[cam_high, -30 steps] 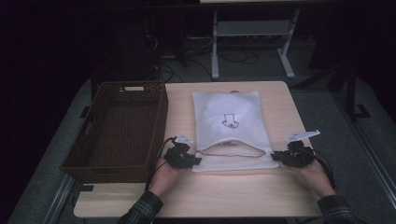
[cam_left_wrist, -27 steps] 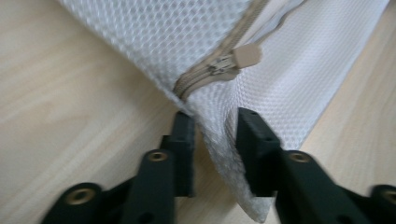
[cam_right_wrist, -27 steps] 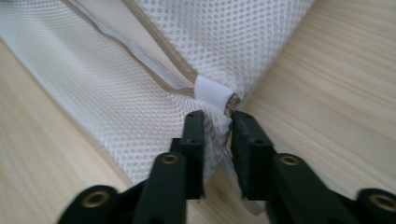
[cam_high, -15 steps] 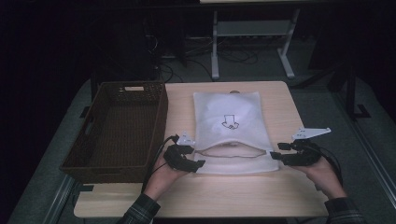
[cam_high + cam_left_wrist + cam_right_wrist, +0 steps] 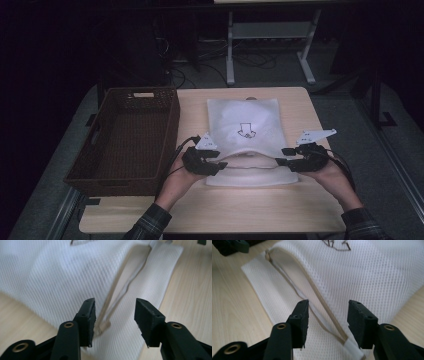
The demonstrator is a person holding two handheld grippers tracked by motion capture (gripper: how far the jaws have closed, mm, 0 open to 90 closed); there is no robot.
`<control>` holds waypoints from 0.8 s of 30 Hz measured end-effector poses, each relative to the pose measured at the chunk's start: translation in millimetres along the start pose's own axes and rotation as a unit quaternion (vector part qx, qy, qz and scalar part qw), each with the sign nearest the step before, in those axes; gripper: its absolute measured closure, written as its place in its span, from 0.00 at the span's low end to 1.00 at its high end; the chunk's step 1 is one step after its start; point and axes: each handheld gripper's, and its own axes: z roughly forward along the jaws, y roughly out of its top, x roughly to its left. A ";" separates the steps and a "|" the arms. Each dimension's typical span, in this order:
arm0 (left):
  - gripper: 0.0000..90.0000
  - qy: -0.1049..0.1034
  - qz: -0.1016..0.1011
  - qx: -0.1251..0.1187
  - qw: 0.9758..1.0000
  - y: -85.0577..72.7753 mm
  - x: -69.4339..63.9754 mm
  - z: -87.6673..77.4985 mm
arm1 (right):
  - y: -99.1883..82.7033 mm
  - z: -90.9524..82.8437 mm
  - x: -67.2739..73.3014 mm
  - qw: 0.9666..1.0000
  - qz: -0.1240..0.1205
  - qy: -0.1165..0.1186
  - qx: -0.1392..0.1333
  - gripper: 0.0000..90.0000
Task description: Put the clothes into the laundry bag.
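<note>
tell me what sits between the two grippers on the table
The near, open end of the white mesh bag spans the gap between the left gripper and right gripper, seen in the high view.

One white mesh bag [image 5: 244, 132], one wicker basket [image 5: 125, 175], two hand-held grippers [image 5: 222, 161].

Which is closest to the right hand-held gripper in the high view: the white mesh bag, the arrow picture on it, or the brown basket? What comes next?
From the right hand-held gripper:
1. White mesh bag: its open edge lies right at the jaws.
2. Arrow picture: printed mid-bag, farther up the table.
3. Brown basket: far left side.
</note>
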 end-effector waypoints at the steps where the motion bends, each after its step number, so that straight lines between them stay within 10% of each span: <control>1: 0.62 -0.002 -0.001 -0.003 1.000 2.6 0.9 0.6 | 2.5 1.6 -0.2 1.000 0.000 0.001 -0.004 0.62; 10: 1.00 -0.004 -0.026 -0.008 1.000 17.9 20.3 23.5 | 21.3 24.0 -4.8 1.000 0.004 -0.014 0.014 0.97; 24: 0.98 0.004 -0.022 0.061 0.998 6.1 22.5 65.7 | 17.6 69.9 -9.0 0.997 -0.010 0.001 0.075 0.98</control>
